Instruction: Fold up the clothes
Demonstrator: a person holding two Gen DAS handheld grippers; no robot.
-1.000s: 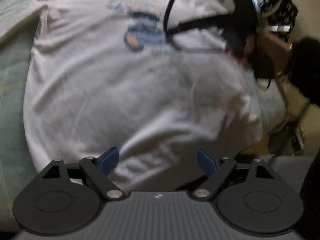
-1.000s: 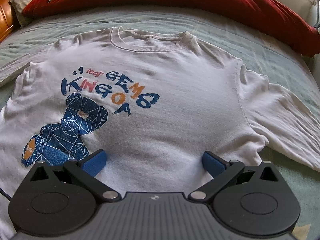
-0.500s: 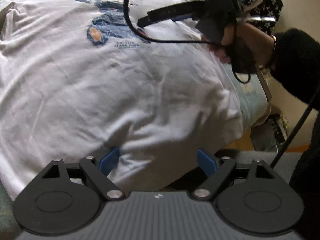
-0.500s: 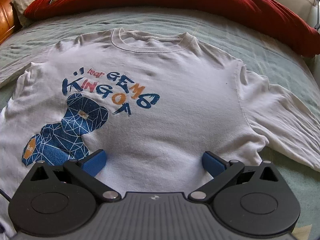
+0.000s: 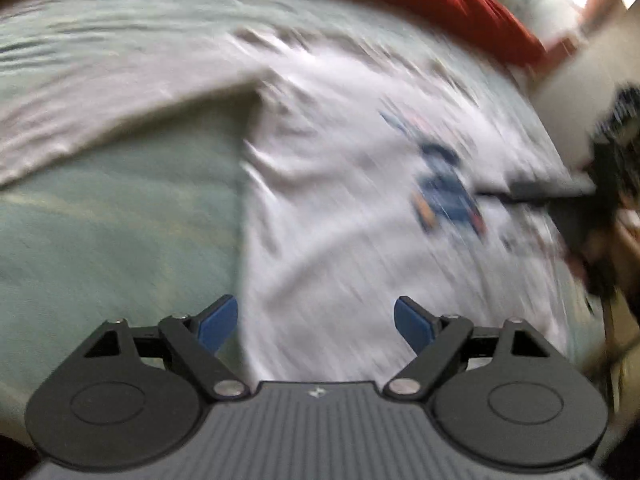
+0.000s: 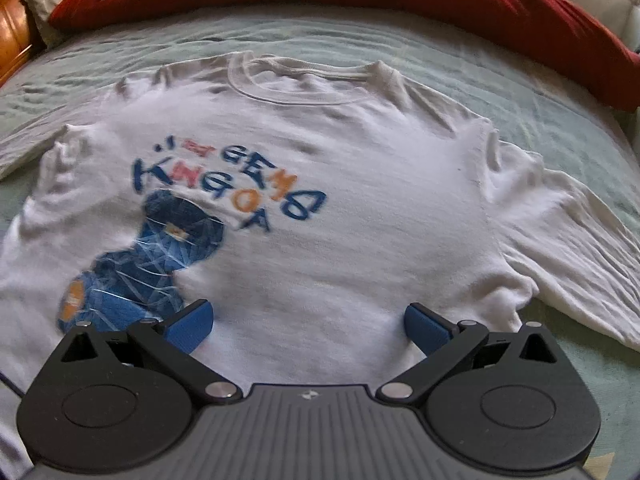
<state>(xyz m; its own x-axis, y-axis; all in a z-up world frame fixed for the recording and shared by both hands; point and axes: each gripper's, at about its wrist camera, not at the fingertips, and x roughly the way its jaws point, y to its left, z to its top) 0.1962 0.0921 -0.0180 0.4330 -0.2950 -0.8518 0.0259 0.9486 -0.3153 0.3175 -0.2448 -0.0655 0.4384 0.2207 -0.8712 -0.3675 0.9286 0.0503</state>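
Since the earlier frames the left gripper (image 5: 316,320) has swung toward the shirt's side edge: before, its view was filled with white cloth and the other hand; now green bedding fills the left half, and the whole picture is smeared with motion. The right gripper (image 6: 308,326) has hardly shifted, and its view matches the earlier one.

Nearest in the left wrist view, the blue fingertips (image 5: 218,322) stand wide apart with nothing pinched, the left one over the green bedspread (image 5: 112,232) and the right one over cloth. Beyond them the white sweatshirt (image 5: 340,220) lies flat, its side seam running up the middle of the frame and one sleeve (image 5: 100,120) stretching to the upper left. The person's other hand (image 5: 608,236) shows at the right edge, blurred.

In the right wrist view the jaws are likewise released, low in the frame over the sweatshirt's (image 6: 360,200) lower front. Its blue print (image 6: 160,252) sits at lower left, the collar (image 6: 300,80) higher up, a sleeve (image 6: 560,248) off to the right. Farthest back, a red blanket (image 6: 400,0) lies across the top of the bed.
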